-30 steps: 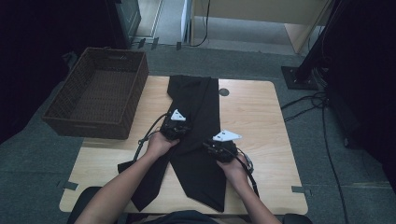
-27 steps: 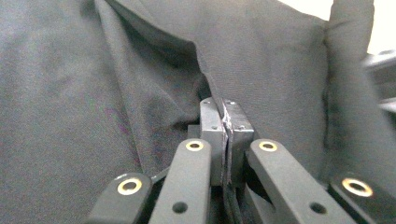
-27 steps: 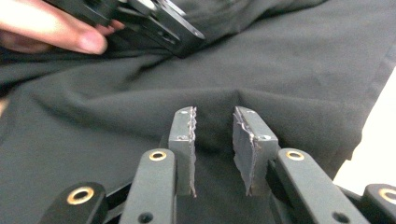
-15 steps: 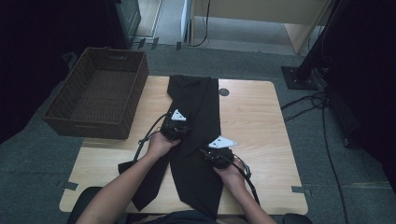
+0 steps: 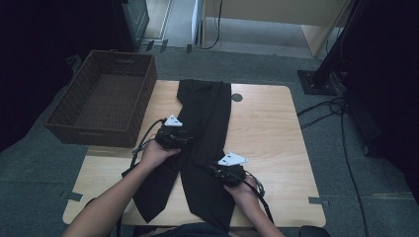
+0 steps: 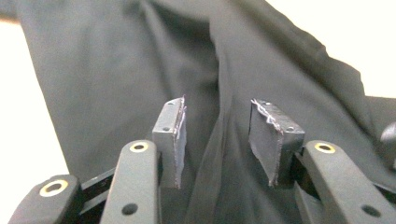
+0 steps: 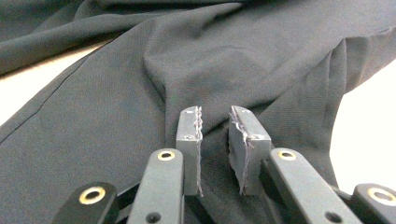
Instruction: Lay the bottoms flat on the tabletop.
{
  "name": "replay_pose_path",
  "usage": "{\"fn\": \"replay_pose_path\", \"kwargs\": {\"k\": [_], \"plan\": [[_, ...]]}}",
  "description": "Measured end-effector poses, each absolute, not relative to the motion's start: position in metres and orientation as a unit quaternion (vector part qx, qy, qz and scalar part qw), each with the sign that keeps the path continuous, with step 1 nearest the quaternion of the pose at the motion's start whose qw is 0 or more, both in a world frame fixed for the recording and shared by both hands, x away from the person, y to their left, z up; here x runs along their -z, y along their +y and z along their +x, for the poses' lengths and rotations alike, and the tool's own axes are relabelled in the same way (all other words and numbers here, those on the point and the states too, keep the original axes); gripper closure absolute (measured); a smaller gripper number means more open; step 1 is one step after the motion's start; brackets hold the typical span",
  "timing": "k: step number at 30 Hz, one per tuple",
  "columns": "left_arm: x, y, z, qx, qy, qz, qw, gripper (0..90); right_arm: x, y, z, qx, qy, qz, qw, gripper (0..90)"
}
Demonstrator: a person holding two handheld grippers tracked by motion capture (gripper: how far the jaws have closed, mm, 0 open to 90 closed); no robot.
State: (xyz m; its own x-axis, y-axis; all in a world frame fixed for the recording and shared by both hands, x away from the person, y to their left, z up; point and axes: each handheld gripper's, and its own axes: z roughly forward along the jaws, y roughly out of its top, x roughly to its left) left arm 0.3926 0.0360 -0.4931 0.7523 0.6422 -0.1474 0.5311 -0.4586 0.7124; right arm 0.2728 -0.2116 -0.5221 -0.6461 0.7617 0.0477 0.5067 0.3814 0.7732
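Black trousers (image 5: 207, 108) lie lengthwise on the wooden table (image 5: 267, 128), waist far, legs spread toward the near edge. My left gripper (image 5: 184, 138) rests at the trousers' left edge. In the left gripper view its jaws (image 6: 217, 121) have just been opening and stand wide apart, a raised fold of the trousers (image 6: 280, 60) between the pads, untouched. My right gripper (image 5: 213, 169) lies on the right leg near the front. Its jaws (image 7: 215, 116) have just been closing to a narrow gap over a crease of the trousers (image 7: 116, 107), pads not pressing it.
A brown wicker basket (image 5: 99, 129) stands off the table's left far corner. A round black grommet (image 5: 236, 97) sits in the tabletop beside the waistband. A stand base (image 5: 316, 81) and cables (image 5: 341, 108) lie on the floor at right.
My right hand has drawn back toward the near edge along the right trouser leg. My left hand has shifted a little to the left. The trousers lie much as before.
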Motion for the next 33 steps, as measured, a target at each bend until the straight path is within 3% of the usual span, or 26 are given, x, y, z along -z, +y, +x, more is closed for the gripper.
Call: {"fn": "replay_pose_path", "kwargs": {"k": [3, 6, 10, 12, 19, 24, 33], "plan": [[0.503, 0.039, 0.391, -0.065, 0.348, 0.857, 0.374, 54.9, 0.522, -0.212, 0.273, -0.398, 0.816, 0.389, 0.160, 74.4], [0.508, 0.035, 0.391, -0.068, 0.334, 0.865, 0.368, 64.4, 0.522, -0.212, 0.273, -0.397, 0.817, 0.387, 0.161, 74.4], [0.507, 0.029, 0.391, -0.069, 0.324, 0.868, 0.370, 83.4, 0.522, -0.211, 0.273, -0.397, 0.817, 0.386, 0.161, 74.4], [0.501, 0.025, 0.390, -0.068, 0.319, 0.865, 0.381, 87.8, 0.522, -0.211, 0.273, -0.397, 0.817, 0.386, 0.161, 74.4], [0.482, 0.002, 0.384, -0.077, 0.304, 0.853, 0.416, 86.7, 0.522, -0.211, 0.273, -0.397, 0.817, 0.385, 0.161, 74.4], [0.477, 0.008, 0.391, -0.072, 0.316, 0.845, 0.426, 67.3, 0.522, -0.212, 0.272, -0.397, 0.817, 0.385, 0.162, 74.4], [0.461, 0.021, 0.443, -0.093, 0.346, 0.829, 0.429, 73.0, 0.522, -0.211, 0.272, -0.398, 0.817, 0.385, 0.163, 74.4]]}}
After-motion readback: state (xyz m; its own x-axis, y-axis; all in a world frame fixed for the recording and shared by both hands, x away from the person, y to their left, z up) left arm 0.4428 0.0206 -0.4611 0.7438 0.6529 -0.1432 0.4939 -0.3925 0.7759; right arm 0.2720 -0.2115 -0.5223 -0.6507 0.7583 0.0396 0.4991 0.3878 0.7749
